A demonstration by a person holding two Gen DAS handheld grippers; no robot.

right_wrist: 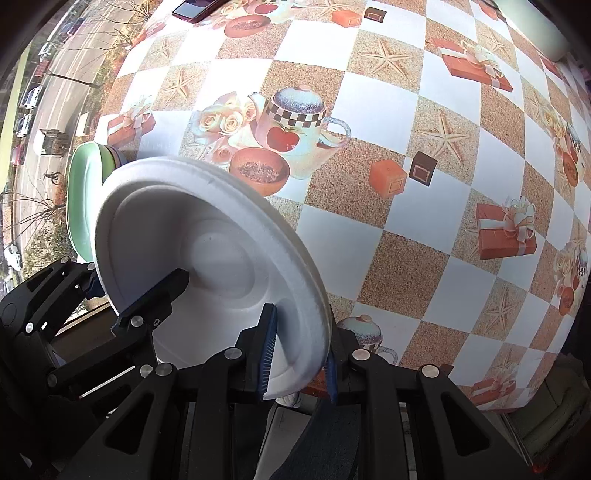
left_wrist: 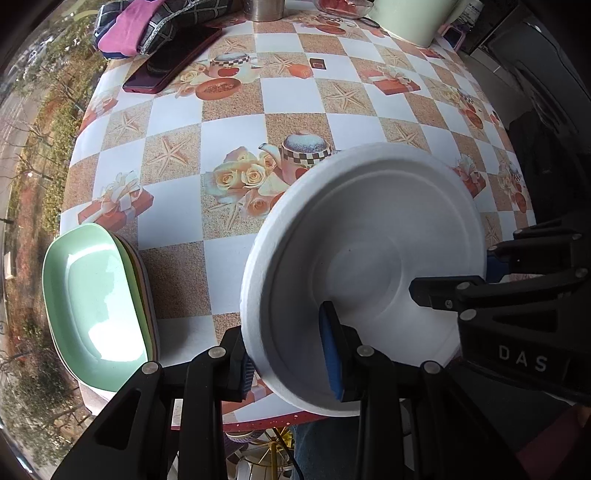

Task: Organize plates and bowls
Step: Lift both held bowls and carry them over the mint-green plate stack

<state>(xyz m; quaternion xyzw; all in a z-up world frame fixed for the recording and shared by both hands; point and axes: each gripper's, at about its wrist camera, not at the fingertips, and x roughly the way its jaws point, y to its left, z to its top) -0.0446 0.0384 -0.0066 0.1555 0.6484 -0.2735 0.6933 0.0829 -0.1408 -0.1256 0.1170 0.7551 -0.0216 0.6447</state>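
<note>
A white foam bowl hangs tilted above the near edge of the patterned table, held from two sides. My left gripper is shut on its near rim, one blue pad inside and one outside. My right gripper clamps the opposite rim. In the right wrist view the bowl shows a doubled rim, with my right gripper shut on its lower edge and my left gripper on the far side. A stack of plates with a mint green one on top sits at the table's left edge.
At the far side lie a dark phone, a folded cloth, a metal cup and a pale green tub. A window with a street view lies beyond the table's left edge. A person's leg shows below the near edge.
</note>
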